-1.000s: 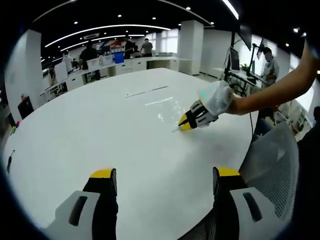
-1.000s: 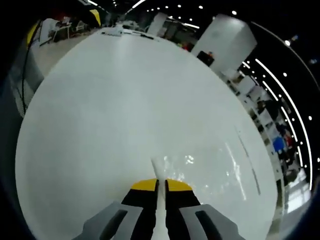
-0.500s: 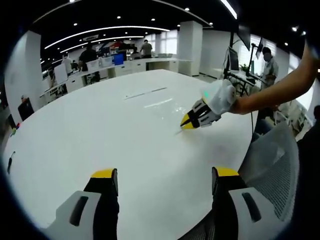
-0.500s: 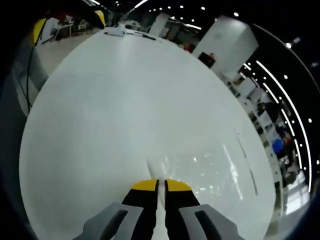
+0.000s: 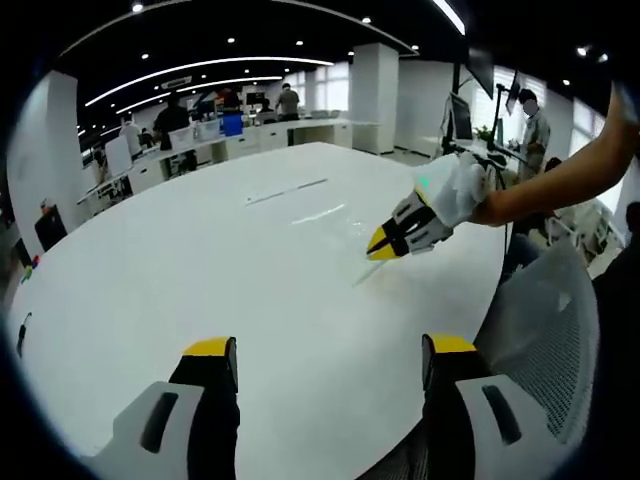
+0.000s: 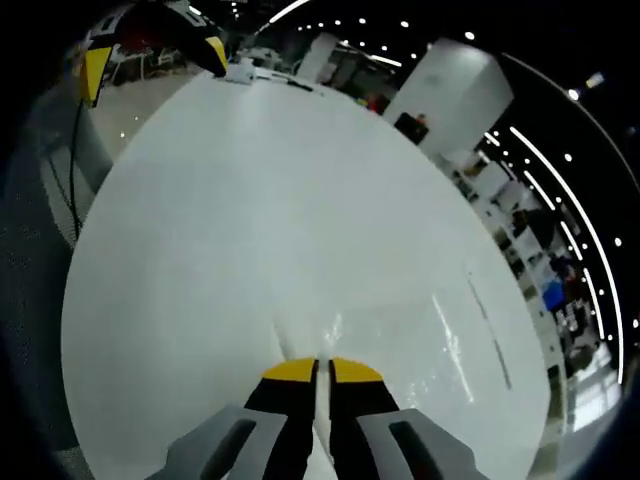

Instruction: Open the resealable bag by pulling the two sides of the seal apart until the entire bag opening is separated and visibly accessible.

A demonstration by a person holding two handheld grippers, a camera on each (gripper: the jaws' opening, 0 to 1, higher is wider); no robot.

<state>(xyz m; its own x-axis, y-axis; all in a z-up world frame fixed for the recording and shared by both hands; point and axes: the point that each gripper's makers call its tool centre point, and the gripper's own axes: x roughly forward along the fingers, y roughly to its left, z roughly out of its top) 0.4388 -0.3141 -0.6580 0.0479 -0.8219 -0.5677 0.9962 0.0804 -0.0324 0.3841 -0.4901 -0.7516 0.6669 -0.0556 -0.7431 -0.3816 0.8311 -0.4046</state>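
Note:
A clear resealable bag (image 5: 338,222) lies on the white table (image 5: 200,270), showing mostly as glints. One edge of it is raised off the surface. My right gripper (image 5: 383,246), held on a person's bare arm, comes in from the right and is shut on that edge. In the right gripper view the yellow-tipped jaws (image 6: 322,368) stand pressed together on a thin strip of the bag (image 6: 330,335), which spreads flat ahead of them. My left gripper (image 5: 330,350) hovers over the near table rim, open and holding nothing, well short of the bag. Its yellow fingertips (image 6: 214,52) show far off.
A grey mesh chair back (image 5: 555,320) stands close at the lower right. Thin strips (image 5: 285,190) lie on the far side of the table, and a small dark object (image 5: 20,335) at its left edge. People and desks (image 5: 250,115) are in the background.
My right gripper has lifted a little with the bag's edge still in it, so the edge now stands off the table. The left gripper has stayed open in place.

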